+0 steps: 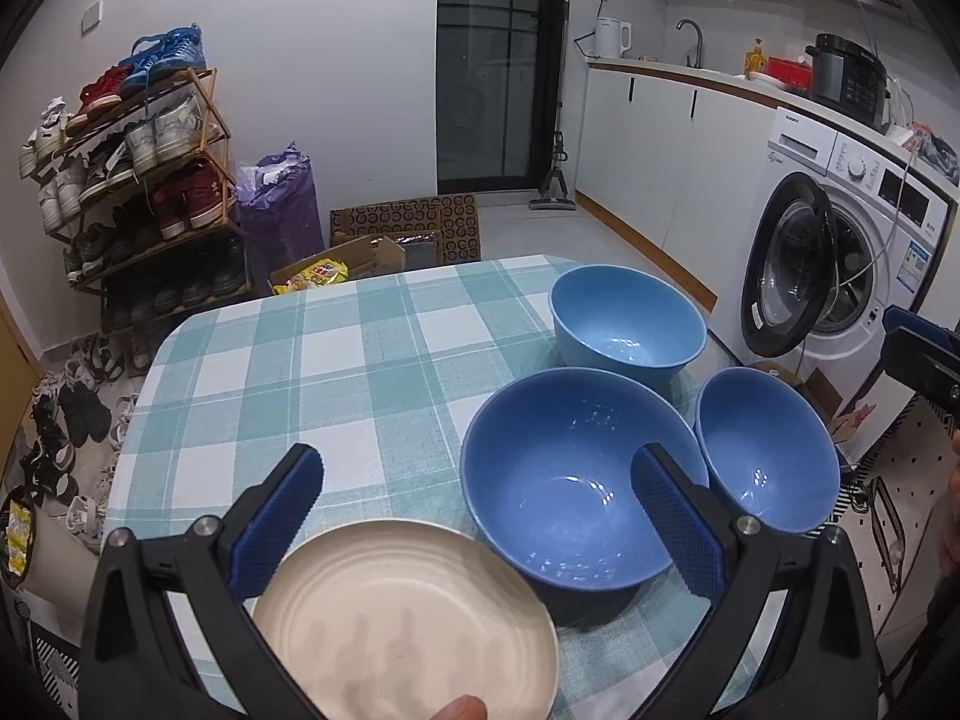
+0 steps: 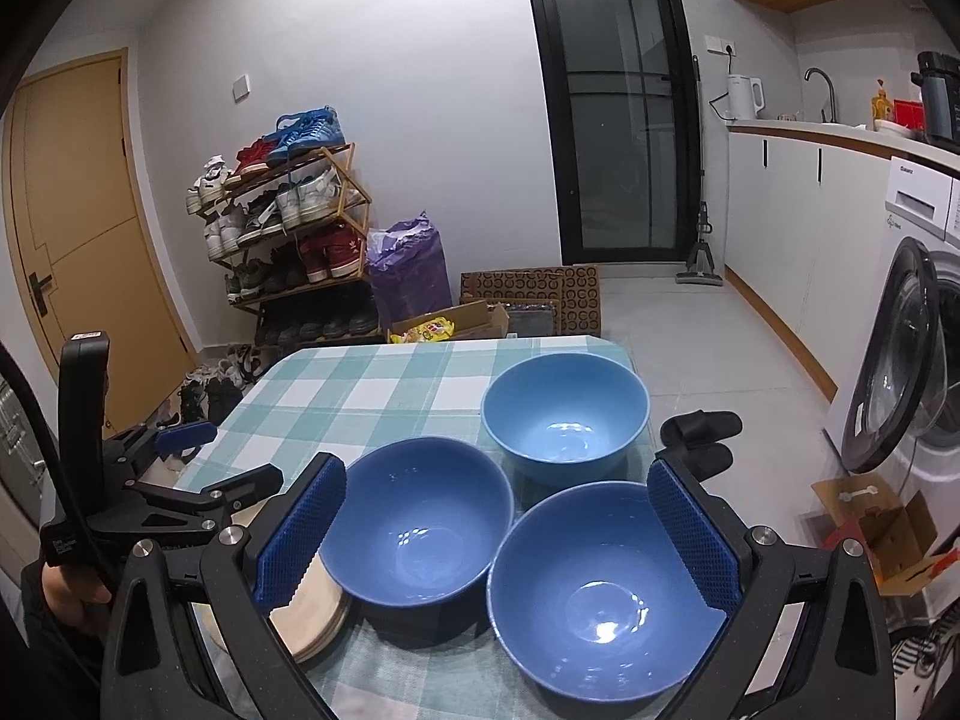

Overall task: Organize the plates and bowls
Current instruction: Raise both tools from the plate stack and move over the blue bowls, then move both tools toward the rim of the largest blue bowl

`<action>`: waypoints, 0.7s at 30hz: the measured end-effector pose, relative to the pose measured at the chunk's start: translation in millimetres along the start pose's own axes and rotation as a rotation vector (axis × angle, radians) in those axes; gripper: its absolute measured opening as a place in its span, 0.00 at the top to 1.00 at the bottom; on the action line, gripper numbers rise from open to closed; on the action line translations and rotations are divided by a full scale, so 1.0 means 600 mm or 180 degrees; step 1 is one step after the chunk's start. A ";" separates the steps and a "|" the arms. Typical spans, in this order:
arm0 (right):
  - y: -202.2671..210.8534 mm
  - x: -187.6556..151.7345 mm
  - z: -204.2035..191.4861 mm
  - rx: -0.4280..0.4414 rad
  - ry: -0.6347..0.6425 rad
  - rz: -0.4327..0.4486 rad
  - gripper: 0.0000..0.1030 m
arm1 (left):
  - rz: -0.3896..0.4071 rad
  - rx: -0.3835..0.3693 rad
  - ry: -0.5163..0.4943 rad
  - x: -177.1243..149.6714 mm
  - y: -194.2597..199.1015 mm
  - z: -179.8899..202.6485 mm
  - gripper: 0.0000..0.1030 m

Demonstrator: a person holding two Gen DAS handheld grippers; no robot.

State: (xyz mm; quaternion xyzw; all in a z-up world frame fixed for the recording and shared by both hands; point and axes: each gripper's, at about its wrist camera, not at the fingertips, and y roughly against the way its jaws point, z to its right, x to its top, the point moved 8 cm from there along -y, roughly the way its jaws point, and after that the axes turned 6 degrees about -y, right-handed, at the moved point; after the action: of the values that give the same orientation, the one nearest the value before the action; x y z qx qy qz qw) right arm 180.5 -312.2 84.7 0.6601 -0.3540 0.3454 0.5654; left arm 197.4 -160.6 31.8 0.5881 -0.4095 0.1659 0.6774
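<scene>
1. Three bowls are counted on the table (image 1: 336,348). The pale bowl (image 1: 627,324) stands near the far right corner. The middle bowl (image 1: 570,480) stands nearer. The right bowl (image 1: 765,450) stands at the right edge, partly past it in the left wrist view.
2. Cream plates (image 1: 408,618) lie near the near edge, just left of the middle bowl. One plate face is shown in the left wrist view. A stack is shown edge-on in the right wrist view (image 2: 312,606); the number in it cannot be told.
3. The left gripper (image 1: 480,504) is spread wide and holds nothing. One finger is seen above the plates, the other over the middle bowl.
4. The right gripper (image 2: 498,516) is likewise spread wide and holds nothing. Its fingers straddle the middle bowl (image 2: 420,522) and the right bowl (image 2: 600,588).
5. Shown only in the right wrist view: a wooden door (image 2: 78,252), black slippers (image 2: 699,435) on the floor, and the left gripper seen from outside (image 2: 180,468).
6. Shown only in the left wrist view: a fingertip (image 1: 459,708) at the bottom edge and a black cooker (image 1: 852,75) seen whole on the counter.
7. A washing machine (image 1: 840,252) appears in both views. Its small logo is too blurred to be read with certainty.
</scene>
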 end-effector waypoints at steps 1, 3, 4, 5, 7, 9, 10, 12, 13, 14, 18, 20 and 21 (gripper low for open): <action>0.000 0.001 0.003 0.0005 -0.0010 -0.0001 0.01 | -0.0006 -0.0010 -0.0001 0.003 -0.004 0.002 0.00; -0.001 0.005 0.010 0.0001 -0.0032 0.0002 0.01 | -0.0022 -0.0025 -0.0007 0.008 -0.011 0.006 0.00; -0.002 0.008 0.016 -0.0008 -0.0047 -0.0004 0.01 | -0.0027 -0.0036 -0.0013 0.011 -0.015 0.010 0.00; -0.004 0.010 0.019 -0.0011 -0.0062 -0.0002 0.01 | -0.0035 -0.0055 -0.0019 0.015 -0.018 0.013 0.00; -0.007 0.015 0.032 -0.0011 -0.0105 -0.0023 0.01 | -0.0053 -0.0092 -0.0028 0.023 -0.028 0.020 0.00; -0.012 0.020 0.044 -0.0012 -0.0158 -0.0040 0.01 | -0.0075 -0.0118 -0.0047 0.033 -0.036 0.027 0.00; -0.015 0.022 0.051 -0.0025 -0.0181 -0.0055 0.01 | -0.0083 -0.0128 -0.0070 0.039 -0.041 0.032 0.00; -0.019 0.028 0.064 -0.0056 -0.0198 -0.0042 0.01 | -0.0072 -0.0153 -0.0104 0.051 -0.049 0.040 0.00; -0.022 0.030 0.072 -0.0071 -0.0226 -0.0055 0.01 | -0.0078 -0.0169 -0.0116 0.057 -0.053 0.045 0.00; -0.024 0.033 0.078 -0.0072 -0.0255 -0.0062 0.01 | -0.0083 -0.0187 -0.0127 0.063 -0.055 0.049 0.00; -0.025 0.045 0.102 -0.0083 -0.0342 -0.0057 0.01 | -0.0071 -0.0254 -0.0188 0.083 -0.063 0.064 0.00; -0.024 0.053 0.115 -0.0122 -0.0353 -0.0044 0.01 | -0.0080 -0.0295 -0.0205 0.093 -0.067 0.071 0.00; -0.025 0.056 0.120 -0.0145 -0.0356 -0.0048 0.01 | -0.0081 -0.0305 -0.0208 0.097 -0.070 0.073 0.00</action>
State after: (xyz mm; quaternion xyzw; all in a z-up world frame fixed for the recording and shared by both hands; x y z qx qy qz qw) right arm 214.7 -384.6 97.2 0.6679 -0.3878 0.2956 0.5622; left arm 246.7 -227.3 46.8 0.5653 -0.4314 0.1182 0.6931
